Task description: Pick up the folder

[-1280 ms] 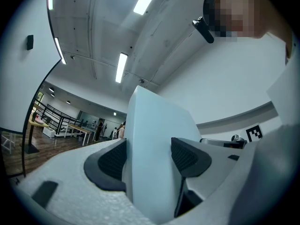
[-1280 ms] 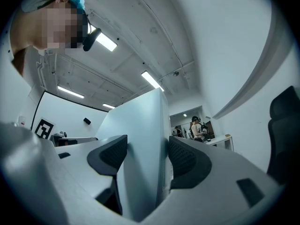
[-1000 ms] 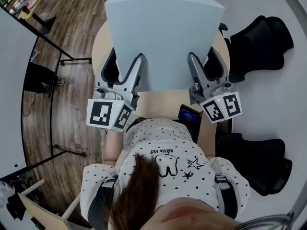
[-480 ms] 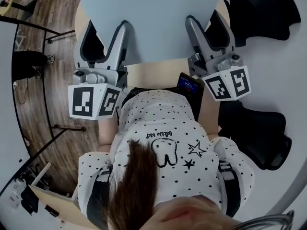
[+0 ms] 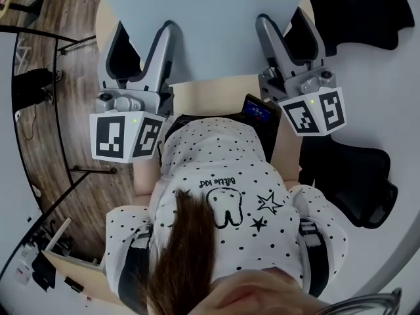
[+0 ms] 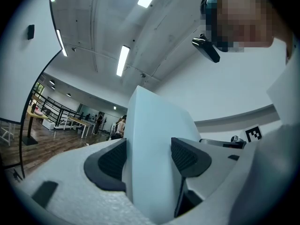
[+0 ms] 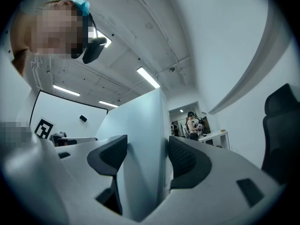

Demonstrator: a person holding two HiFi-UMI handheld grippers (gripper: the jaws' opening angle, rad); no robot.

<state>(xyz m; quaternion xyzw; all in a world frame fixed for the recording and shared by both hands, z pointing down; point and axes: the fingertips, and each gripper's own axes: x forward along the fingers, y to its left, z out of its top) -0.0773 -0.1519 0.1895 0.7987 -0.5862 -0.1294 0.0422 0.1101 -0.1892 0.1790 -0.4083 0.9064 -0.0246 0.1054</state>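
- The wood floor (image 5: 62, 104) is at the far left, past the table's left edge.
- The left gripper (image 5: 143, 30) has its claw clenched on the folder (image 5: 216, 25). Its two dark pads press on the sheet from both sides, near the folder's bottom left corner.
- The folder is pale blue and big. It hangs between the two grippers, in front of the person and over the table (image 5: 203, 97). In both gripper views it stands up tall with the ceiling lights behind it.
- Only a tan strip of the table shows, at its near edge, just under the folder's bottom edge.
- A small dark gadget with a blue screen (image 5: 258, 110) sits at the table's near edge, toward the right.
- The right gripper (image 5: 283, 21) has its claw clenched on the folder too, near the bottom right corner.
- Two black chairs (image 5: 357, 12) stand on the pale floor past the table's right edge.
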